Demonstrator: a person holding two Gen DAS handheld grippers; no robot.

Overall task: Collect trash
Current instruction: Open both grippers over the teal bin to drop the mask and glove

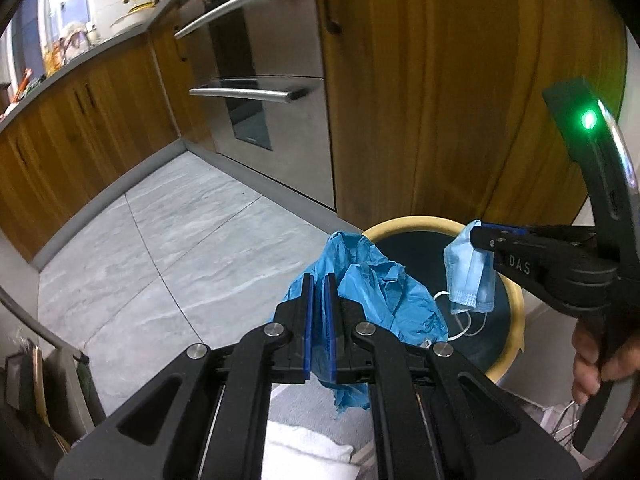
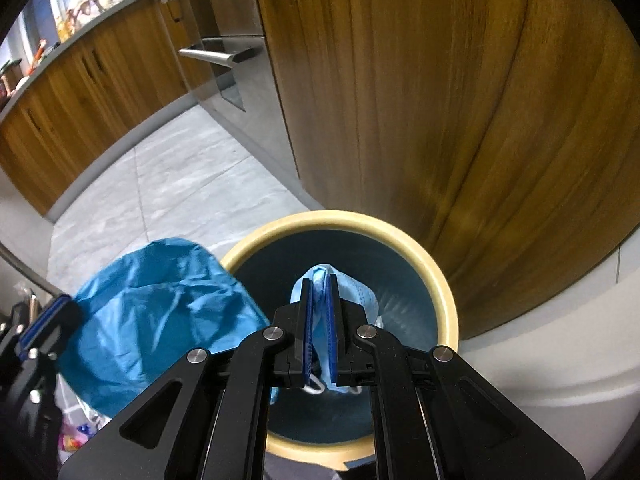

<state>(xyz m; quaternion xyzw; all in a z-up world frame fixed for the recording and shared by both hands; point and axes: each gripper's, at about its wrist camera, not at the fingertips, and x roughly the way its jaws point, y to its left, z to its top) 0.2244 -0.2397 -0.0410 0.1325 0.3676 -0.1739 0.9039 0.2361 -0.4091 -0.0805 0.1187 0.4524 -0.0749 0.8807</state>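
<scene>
Blue bag: our left gripper pinches it by the bin rim.
Mask: our right gripper pinches it; it hangs long-side down over the bin.

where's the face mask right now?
Pinched in the right gripper, the face mask hangs over the open mouth of the yellow-rimmed bin; the left gripper's blue plastic sheet is beside it.
</scene>
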